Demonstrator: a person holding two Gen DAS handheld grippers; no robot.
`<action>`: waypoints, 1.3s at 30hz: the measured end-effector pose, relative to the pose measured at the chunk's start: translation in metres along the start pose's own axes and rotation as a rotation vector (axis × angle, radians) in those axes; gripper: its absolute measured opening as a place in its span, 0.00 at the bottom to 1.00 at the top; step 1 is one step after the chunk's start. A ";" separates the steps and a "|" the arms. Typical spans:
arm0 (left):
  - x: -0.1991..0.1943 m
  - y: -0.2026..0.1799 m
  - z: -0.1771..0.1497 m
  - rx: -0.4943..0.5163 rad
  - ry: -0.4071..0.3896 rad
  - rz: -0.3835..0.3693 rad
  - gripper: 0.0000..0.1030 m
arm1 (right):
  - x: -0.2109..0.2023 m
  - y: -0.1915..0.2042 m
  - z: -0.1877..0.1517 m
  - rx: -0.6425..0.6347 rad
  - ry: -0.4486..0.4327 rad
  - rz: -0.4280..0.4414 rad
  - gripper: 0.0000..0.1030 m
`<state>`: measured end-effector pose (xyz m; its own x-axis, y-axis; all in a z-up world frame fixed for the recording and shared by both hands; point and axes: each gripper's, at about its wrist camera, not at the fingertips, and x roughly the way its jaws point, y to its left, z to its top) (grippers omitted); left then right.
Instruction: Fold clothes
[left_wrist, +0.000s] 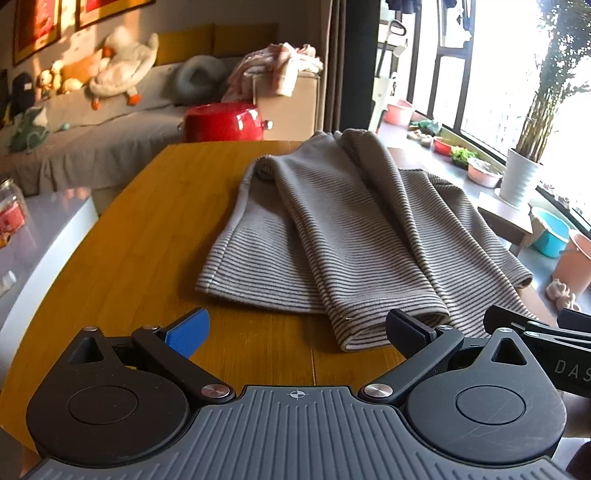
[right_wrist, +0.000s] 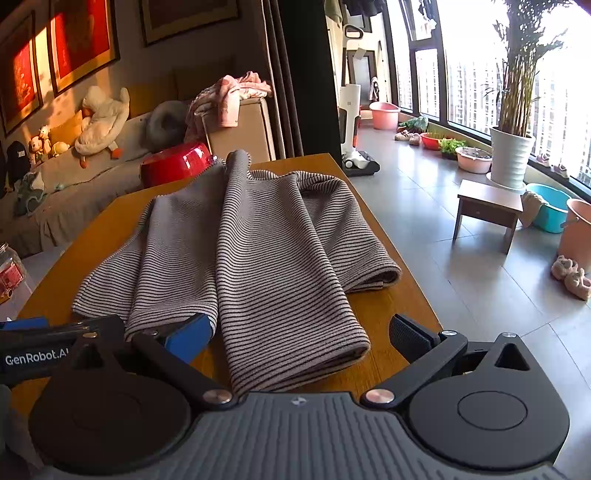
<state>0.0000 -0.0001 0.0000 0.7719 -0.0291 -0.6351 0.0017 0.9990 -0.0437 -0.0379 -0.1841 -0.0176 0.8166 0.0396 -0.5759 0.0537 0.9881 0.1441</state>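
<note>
Living room, wooden table (left_wrist: 140, 236). Left gripper (left_wrist: 297, 334) spread wide, holding nothing, low at near edge before the garment's hem. Right gripper (right_wrist: 301, 338) likewise released, straddling the folded edge. Striped garment (right_wrist: 251, 251) lies partly folded along table. Sofa (left_wrist: 110, 140) and red pot (left_wrist: 221, 123) beyond.

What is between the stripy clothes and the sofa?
In the left wrist view, bare wooden table comes first, then a shiny red pot stands between the striped garment and the grey sofa.

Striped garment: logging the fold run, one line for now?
striped garment part-folded on table | left gripper open | right gripper open
</note>
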 end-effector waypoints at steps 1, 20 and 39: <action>0.000 0.000 0.000 0.008 -0.001 0.007 1.00 | 0.001 0.000 0.000 0.000 0.000 0.000 1.00; 0.006 0.004 -0.004 -0.010 0.044 0.001 1.00 | 0.008 0.008 -0.008 -0.019 0.007 -0.009 1.00; 0.006 0.009 -0.001 -0.027 0.046 0.012 1.00 | 0.003 0.007 -0.006 -0.038 0.001 -0.019 1.00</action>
<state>0.0042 0.0084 -0.0052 0.7418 -0.0193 -0.6703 -0.0250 0.9981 -0.0564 -0.0385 -0.1762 -0.0229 0.8149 0.0210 -0.5792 0.0475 0.9936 0.1029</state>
